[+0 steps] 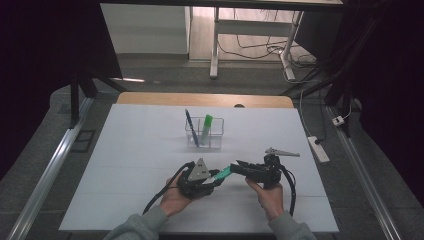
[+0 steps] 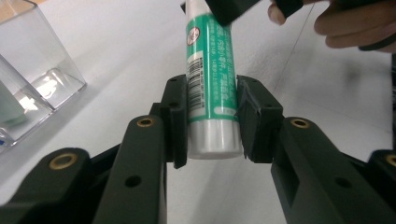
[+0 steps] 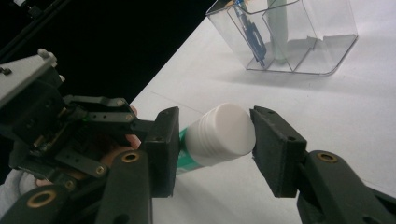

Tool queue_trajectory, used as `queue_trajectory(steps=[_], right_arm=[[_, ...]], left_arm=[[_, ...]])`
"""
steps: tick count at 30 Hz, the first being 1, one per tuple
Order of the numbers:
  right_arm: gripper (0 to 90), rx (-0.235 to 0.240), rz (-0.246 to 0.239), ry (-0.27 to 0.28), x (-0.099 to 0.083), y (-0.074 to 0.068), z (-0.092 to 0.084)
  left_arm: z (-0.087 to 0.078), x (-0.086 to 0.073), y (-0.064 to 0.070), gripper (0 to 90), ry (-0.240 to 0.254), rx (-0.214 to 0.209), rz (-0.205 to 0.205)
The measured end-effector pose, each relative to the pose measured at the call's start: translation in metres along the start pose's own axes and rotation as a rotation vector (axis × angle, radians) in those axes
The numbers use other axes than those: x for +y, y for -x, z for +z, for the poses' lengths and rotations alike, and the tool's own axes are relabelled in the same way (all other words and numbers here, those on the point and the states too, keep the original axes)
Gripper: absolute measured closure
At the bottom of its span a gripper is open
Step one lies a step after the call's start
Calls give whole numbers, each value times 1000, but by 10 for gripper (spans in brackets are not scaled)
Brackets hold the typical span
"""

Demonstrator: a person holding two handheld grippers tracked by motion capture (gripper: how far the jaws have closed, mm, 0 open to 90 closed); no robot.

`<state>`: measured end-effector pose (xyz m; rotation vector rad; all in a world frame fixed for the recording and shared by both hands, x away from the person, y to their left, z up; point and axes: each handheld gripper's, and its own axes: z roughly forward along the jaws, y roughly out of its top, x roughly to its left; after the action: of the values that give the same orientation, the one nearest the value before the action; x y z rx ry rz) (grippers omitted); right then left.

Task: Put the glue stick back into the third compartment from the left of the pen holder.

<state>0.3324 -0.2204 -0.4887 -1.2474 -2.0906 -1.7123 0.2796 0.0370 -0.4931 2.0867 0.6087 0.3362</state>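
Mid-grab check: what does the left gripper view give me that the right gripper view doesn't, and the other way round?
Left gripper view: the left claw clamped on the glue stick, with its barcode and flat white base in sight.
Right gripper view: the white ribbed cap between the jaws of the right claw, contact unclear, plus a blue pen in the clear holder.
Shared: glue stick, holder, white table.

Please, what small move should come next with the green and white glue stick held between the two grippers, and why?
Probably close the right gripper fully on the white ribbed cap. The left gripper already clamps the green and white glue stick by its body, and the right pads flank the cap, seemingly not yet pressing. A firm grip would let the cap be pulled off.
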Motion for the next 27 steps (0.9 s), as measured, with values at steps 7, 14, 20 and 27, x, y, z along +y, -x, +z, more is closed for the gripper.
queue_trajectory(steps=[7, 14, 20, 27], right_arm=[[605, 24, -8, 5, 1, -3, 2], [642, 34, -55, 5, 6, -11, 4], [650, -14, -124, 54, 23, -19, 2], [649, -87, -199, 98, 59, -25, 6]], left_arm=[[11, 1, 4, 655, -31, 1, 0], [10, 1, 1, 641, -34, -9, -31], [-16, -10, -14, 415, -19, 4, -92], [-57, -39, -33, 364, -65, 36, -131]])
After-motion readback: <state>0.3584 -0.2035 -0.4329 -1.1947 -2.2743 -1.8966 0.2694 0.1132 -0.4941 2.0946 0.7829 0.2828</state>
